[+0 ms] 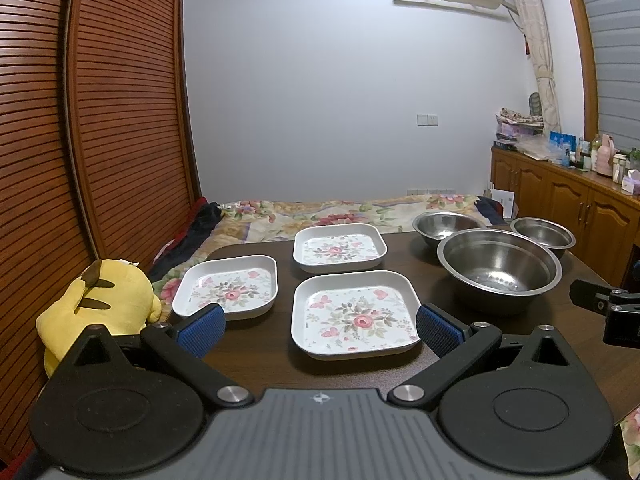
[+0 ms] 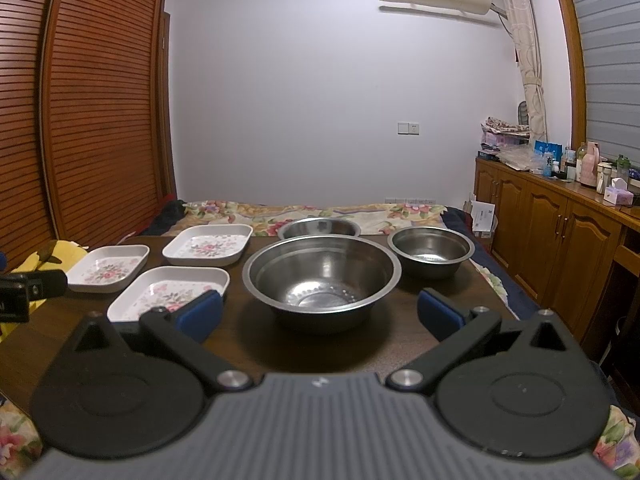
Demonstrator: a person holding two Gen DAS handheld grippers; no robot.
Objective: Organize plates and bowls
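Plates and bowls all sit on the dark wooden surface (image 1: pixel 260 344), none stacked. Three white square floral plates occupy the left half: near plate (image 1: pixel 355 315) closest to the camera, left plate (image 1: pixel 227 286) beside it toward the yellow plush toy (image 1: pixel 96 300), far plate (image 1: pixel 339 248) behind the near one; all three lie apart from each other. Three steel bowls occupy the right half: large bowl (image 2: pixel 321 276) in front, small bowl (image 2: pixel 431 250) to its right, rear bowl (image 2: pixel 319 229) behind it and partly hidden by its rim. Whether the large and rear bowls touch cannot be determined.

Left gripper (image 1: pixel 320 326) is held above the near edge of the surface, facing the near plate, blue pads spread wide, holding nothing. Right gripper (image 2: pixel 320 314) is held likewise, facing the large bowl, pads spread wide, holding nothing. Neither gripper contacts any dish.

Bed (image 2: pixel 320 212) with floral cover lies beyond the surface
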